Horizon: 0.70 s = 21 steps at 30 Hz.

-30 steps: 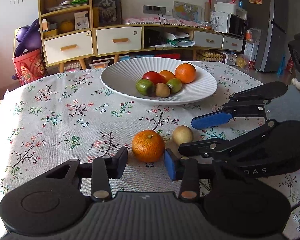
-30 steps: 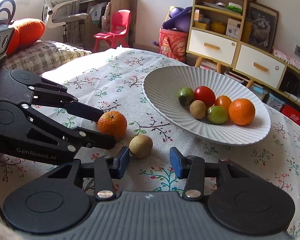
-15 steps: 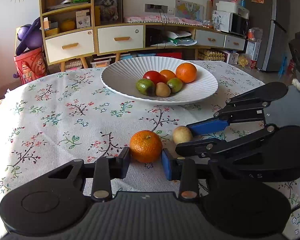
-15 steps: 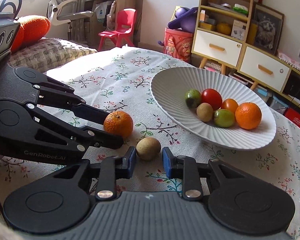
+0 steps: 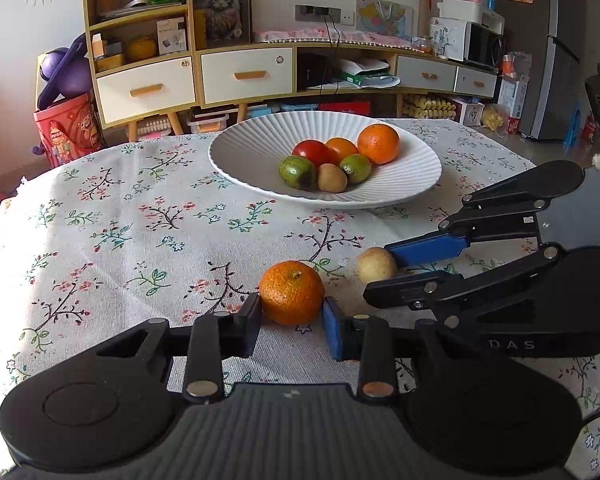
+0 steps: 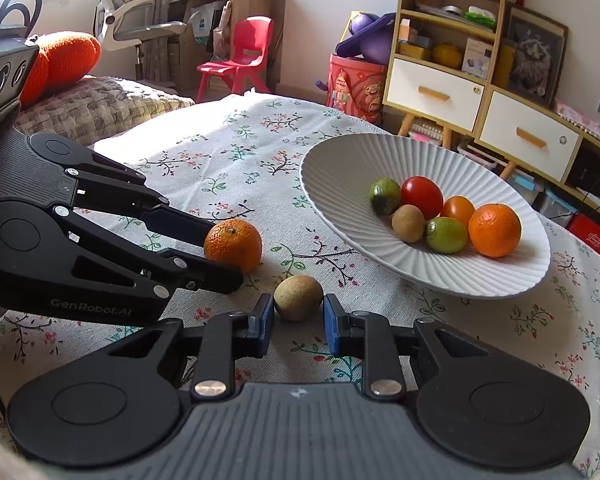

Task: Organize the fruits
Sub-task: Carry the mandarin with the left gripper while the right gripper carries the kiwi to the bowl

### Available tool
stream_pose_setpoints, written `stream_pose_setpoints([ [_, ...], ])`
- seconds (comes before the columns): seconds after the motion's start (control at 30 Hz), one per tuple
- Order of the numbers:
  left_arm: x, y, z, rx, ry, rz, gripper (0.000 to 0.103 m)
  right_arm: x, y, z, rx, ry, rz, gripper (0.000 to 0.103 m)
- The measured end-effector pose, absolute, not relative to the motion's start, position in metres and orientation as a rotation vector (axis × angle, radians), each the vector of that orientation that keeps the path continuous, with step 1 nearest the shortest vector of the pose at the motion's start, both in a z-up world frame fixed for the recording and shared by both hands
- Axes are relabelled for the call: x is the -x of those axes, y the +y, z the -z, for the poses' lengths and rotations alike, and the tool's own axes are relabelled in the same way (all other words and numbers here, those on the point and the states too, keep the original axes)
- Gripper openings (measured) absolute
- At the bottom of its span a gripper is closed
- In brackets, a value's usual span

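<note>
Sitting toward twelve o'clock on the bench (image 5: 112,216), which wears a flowered cloth, the white ribbed bowl (image 5: 260,148) holds six fruits bunched together: a large orange (image 5: 378,144) at the two o'clock edge of the bunch, a smaller orange fruit (image 5: 341,148) and a red tomato (image 5: 310,153) behind, and two green fruits (image 5: 297,172) flanking a brown kiwi (image 5: 332,177) in front. Outside the bowl, at its six o'clock, two fruits lie near each other on the cloth. The mandarin (image 5: 292,293) is bright orange, pebbly-skinned and slightly flattened, with its stem dimple facing up, so its short axis stands about upright. The left claw (image 5: 291,322) is clenched on it, one pad against each flank. At the mandarin's three o'clock in the left wrist view lies a small tan-brown fruit (image 6: 298,297), matte, smooth-looking and almost round; no long axis or stem end can be told. The right claw (image 6: 298,323) is clenched on it, its blue pads pressing at nine and three o'clock. Both fruits rest on the cloth.
</note>
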State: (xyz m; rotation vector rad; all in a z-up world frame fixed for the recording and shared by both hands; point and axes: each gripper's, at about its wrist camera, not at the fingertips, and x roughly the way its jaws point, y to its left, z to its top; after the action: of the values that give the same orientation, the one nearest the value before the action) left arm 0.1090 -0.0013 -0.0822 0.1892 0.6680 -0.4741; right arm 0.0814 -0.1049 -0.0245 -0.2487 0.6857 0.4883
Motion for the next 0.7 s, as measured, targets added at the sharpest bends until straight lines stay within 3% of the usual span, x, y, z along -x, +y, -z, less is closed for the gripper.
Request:
stream_pose_setpoints([
  [0.7,-0.119,-0.001,0.051,-0.143,0.650,0.406,0.017,-0.085,-0.115,-0.006,0.210,0.626,-0.443,0.024],
])
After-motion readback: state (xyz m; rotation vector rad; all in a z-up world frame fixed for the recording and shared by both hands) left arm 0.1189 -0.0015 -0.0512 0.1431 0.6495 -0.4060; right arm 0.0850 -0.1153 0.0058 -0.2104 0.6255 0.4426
